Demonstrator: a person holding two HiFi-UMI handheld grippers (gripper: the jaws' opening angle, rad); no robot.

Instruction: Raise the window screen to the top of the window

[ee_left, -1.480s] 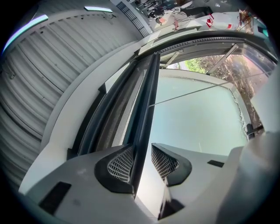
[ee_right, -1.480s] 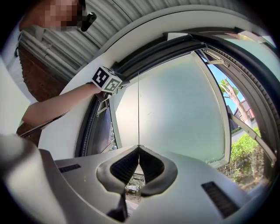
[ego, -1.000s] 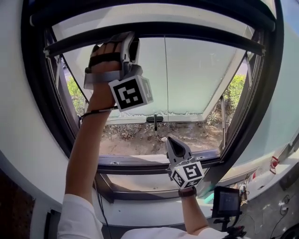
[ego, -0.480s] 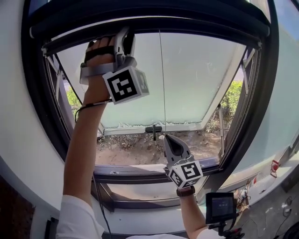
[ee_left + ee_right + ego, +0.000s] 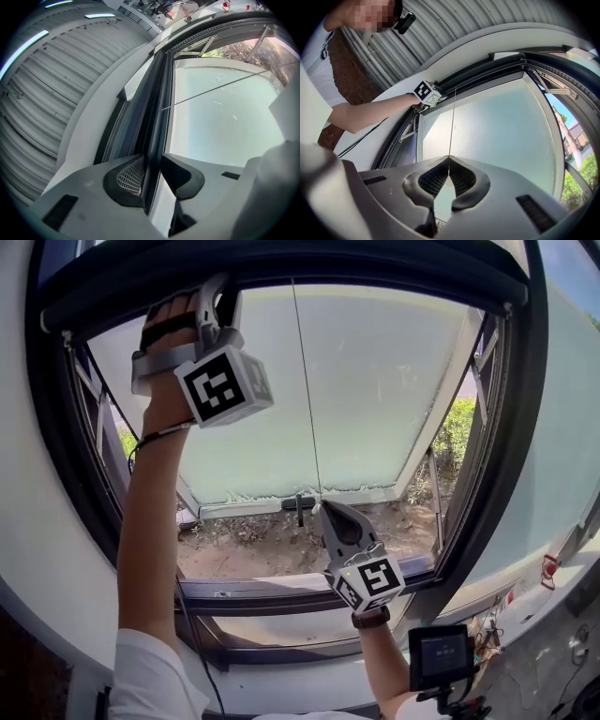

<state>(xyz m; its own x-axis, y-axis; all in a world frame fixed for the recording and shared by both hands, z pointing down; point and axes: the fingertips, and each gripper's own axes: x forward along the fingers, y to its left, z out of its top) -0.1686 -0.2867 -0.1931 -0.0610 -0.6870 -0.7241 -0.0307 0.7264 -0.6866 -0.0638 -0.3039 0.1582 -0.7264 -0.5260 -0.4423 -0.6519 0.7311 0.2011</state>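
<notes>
The window screen's pull bar (image 5: 157,112) lies at the very top of the window frame (image 5: 527,427), just under the frame's upper member. Its long axis runs level from the frame's left side to its right side, parallel to that upper member. The mesh itself cannot be made out.

The left tongs (image 5: 153,161) are up at the frame's upper left corner, pointing upward. They are clamped on the bar: the dark bar passes between the two pads, which press on it from either side. Their jaws have just been closing.

The right tongs (image 5: 449,159) sit low, near the middle of the frame's bottom rail, tips up. Their pads are pressed together on a thin cord (image 5: 307,399). The cord runs nearly upright from the tongs to the frame's upper member and meets the bar's axis at about a right angle.

Beyond the frame a frosted pane (image 5: 394,381) is swung outward, hinged at the frame's top. Its lower edge stands well out from the bottom rail and carries a dark handle (image 5: 298,505) at its middle. Under the pane, outside the frame, dry ground and green shrubs (image 5: 459,427) show. Below the frame's lower right corner stands a small monitor (image 5: 441,657).
</notes>
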